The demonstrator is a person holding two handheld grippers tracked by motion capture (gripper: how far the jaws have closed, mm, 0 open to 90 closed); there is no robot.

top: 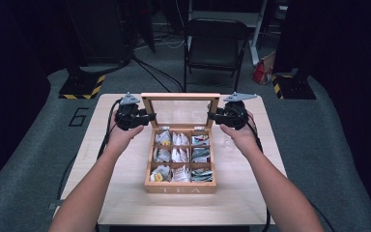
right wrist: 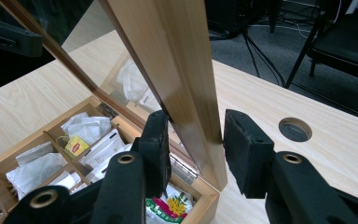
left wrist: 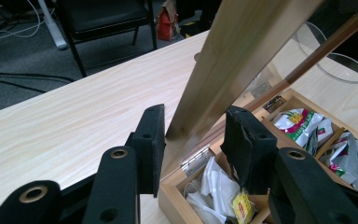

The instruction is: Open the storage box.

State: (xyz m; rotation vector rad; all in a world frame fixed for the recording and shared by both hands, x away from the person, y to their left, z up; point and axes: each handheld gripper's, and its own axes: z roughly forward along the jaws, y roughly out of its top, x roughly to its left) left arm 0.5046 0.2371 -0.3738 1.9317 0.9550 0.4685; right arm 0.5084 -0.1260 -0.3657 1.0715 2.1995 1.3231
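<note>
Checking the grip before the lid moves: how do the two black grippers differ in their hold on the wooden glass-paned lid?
The left gripper straddles the wooden glass-paned lid at its left edge, the right gripper at its right edge. Left jaws stand clear of the frame; the right's outer pad seems to touch. Both are open.

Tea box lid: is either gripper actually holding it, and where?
Each gripper straddles a side rail of the raised lid: left gripper the left rail, right gripper the right. The jaws stand open with gaps showing, so neither clamps it.
</note>
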